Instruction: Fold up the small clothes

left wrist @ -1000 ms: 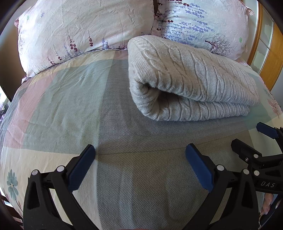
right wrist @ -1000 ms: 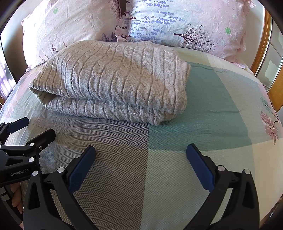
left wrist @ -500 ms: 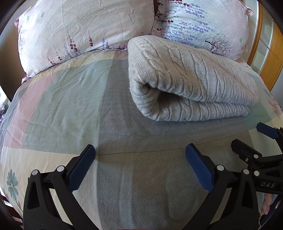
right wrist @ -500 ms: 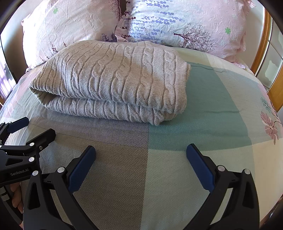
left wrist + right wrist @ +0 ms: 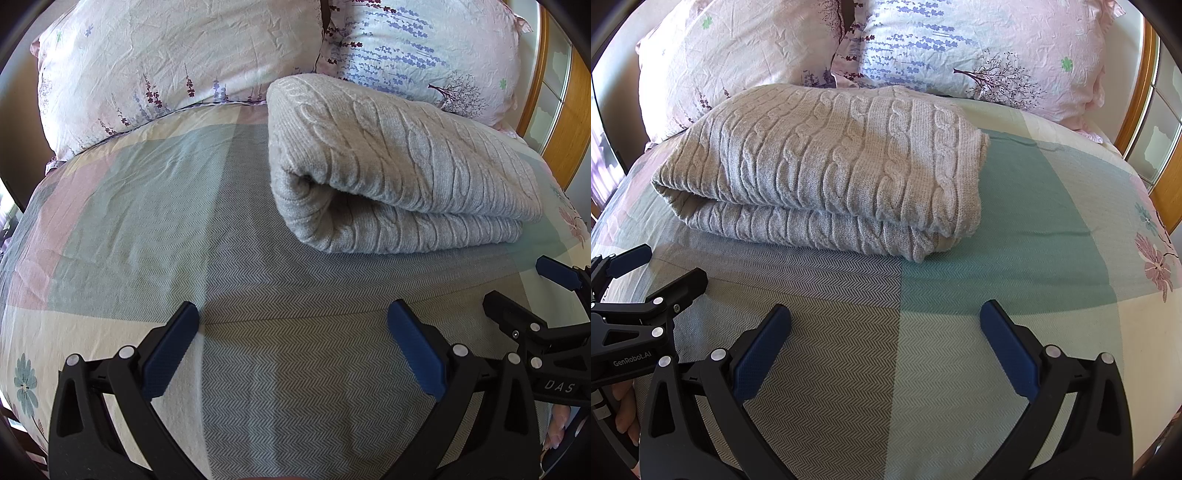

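Both my claws, L [image 5: 293,349] & R [image 5: 885,349], hang spread wide w/ nothing in them, same as a sec ago; nothing's moved. Sweater [image 5: 827,170] sits folded on bed [image 5: 1015,229], just ahead, near pillows [image 5: 979,48]. Looks done, imo. No containers in view.

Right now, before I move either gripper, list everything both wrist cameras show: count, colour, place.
Folded grey cable-knit sweater: one, grey, lying on the bed ahead of both grippers, untouched.
Floral pillows: two, pale pink with purple sprigs, at the head of the bed behind the sweater; one on the left, one on the right.
Patchwork herringbone bedsheet: one, green, grey, pink and cream, under everything.
Wooden frame: one, orange-brown, far right edge.
Left gripper: black, blue pads, open, empty.
Right gripper: black, blue pads, open, empty.
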Available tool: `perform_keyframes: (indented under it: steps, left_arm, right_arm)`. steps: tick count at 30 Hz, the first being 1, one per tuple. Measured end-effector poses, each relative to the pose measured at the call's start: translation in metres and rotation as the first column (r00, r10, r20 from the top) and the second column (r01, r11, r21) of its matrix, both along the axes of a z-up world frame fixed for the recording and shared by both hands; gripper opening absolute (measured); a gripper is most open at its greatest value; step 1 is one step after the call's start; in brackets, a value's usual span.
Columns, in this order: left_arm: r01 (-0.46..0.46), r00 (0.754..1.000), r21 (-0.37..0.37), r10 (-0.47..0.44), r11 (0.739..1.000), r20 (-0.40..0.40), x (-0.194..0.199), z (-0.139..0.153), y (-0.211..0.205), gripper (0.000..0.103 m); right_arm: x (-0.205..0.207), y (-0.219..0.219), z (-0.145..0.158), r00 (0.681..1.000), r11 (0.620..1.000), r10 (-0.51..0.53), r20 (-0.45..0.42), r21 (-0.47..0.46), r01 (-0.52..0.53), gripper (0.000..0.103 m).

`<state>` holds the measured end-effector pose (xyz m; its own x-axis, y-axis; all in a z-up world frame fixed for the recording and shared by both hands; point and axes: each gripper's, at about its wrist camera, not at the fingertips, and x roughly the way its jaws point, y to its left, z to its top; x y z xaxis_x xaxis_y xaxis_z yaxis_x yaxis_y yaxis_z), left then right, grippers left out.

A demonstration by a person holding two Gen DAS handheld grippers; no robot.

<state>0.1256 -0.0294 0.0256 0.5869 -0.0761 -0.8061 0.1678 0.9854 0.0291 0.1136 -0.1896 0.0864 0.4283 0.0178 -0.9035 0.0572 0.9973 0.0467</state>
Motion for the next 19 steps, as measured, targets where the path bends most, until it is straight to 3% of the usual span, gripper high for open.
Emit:
perform_keyframes:
  steps: [19]
  left_arm:
    - [-0.002, 1.000, 0.001, 0.002, 1.000, 0.000, 0.0011, -0.0005, 0.0000, 0.101]
  right_arm:
    - [0.0002, 0.0003, 0.0000, 1.000, 1.000, -0.001, 0.000, 0.000, 0.001, 0.102]
